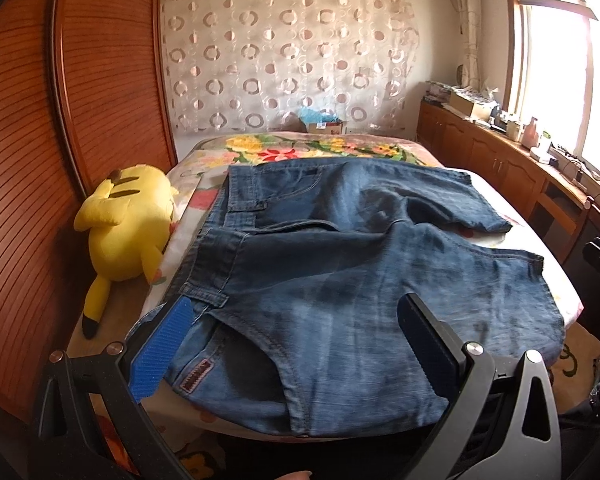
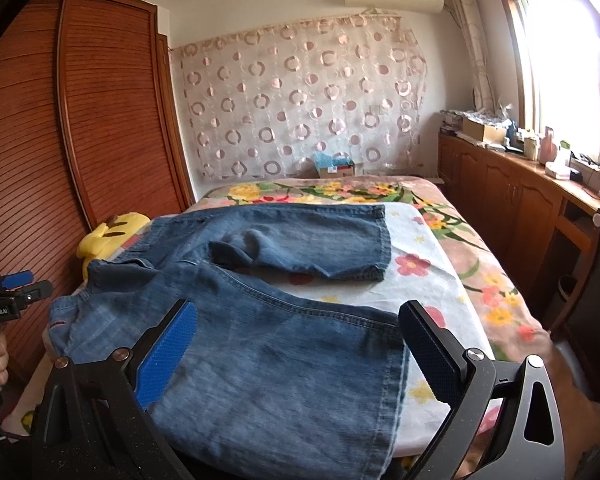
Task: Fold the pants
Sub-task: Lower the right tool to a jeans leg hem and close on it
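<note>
Faded blue denim pants (image 1: 340, 280) with darker blue patches, pale stitching, small red-brown label. Bedspread (image 2: 432, 248) white and pink, printed with yellow, red, orange flowers, green leaves. Plush toy (image 1: 128, 224) bright yellow, brown stripes, dark tail tip. Wardrobe (image 1: 100, 80) reddish-brown wood, fine horizontal slats. Wall curtain (image 2: 300, 92) sheer cream, pink rings and discs. Left gripper (image 1: 296, 344), right gripper (image 2: 300, 344): black frames, blue ribbed pads.

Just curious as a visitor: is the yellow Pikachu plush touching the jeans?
Cannot tell. In the left wrist view a thin strip of floral blanket seems to separate the Pikachu plush from the jeans; the right wrist view hides that edge.
</note>
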Demonstrator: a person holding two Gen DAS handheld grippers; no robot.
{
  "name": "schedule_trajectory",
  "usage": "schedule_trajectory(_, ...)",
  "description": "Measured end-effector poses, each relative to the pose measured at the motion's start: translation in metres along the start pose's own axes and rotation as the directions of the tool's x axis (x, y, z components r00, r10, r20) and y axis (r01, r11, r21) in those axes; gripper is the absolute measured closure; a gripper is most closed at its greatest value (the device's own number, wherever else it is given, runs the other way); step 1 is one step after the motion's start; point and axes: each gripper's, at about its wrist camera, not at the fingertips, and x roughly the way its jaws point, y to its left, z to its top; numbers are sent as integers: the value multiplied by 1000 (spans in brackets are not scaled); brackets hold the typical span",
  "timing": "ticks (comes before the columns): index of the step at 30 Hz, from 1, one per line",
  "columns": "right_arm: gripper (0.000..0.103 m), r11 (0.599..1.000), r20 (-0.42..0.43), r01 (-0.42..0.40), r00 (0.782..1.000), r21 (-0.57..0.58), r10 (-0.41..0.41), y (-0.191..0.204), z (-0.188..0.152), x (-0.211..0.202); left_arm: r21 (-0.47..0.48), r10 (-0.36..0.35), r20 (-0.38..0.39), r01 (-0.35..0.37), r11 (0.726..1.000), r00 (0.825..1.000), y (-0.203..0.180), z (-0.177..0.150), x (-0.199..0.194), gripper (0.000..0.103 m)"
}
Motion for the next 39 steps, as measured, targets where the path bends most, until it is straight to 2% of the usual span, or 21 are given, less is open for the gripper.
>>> schedule_trajectory(7,7,1000,-63,25,998,-7,-25,-7,-2,6,-12,18,-41,-18,1000,999,27,-10,18,0)
schedule_trajectory(13,9,998,-128,57,990,8,-55,-15,1,7,-61,50,-90,-56,997,995,63,-25,37,2)
schedule_trajectory(20,10,997,-169,75,983,13,-72,-8,6,11,-117,66,-119,-80,990,991,96,-33,52,8)
schedule_trajectory(22,11,997,-189,73,980,16,-69,-7,5,14,-137,66,-127,-83,987,990,106,-34,58,17)
schedule_trajectory(24,11,997,-207,69,976,20,-64,-5,4,14,-158,67,-136,-88,983,988,114,-36,64,19)
schedule_trajectory(25,12,997,-216,69,974,20,-63,-4,4,13,-169,63,-139,-86,982,988,117,-38,66,23)
schedule_trajectory(30,15,997,-244,75,967,19,-68,-10,7,8,-178,76,-167,-106,978,983,125,-47,75,29)
schedule_trajectory(39,27,998,-295,66,954,16,-59,-19,7,6,-181,75,-175,-106,978,982,128,-51,83,31)
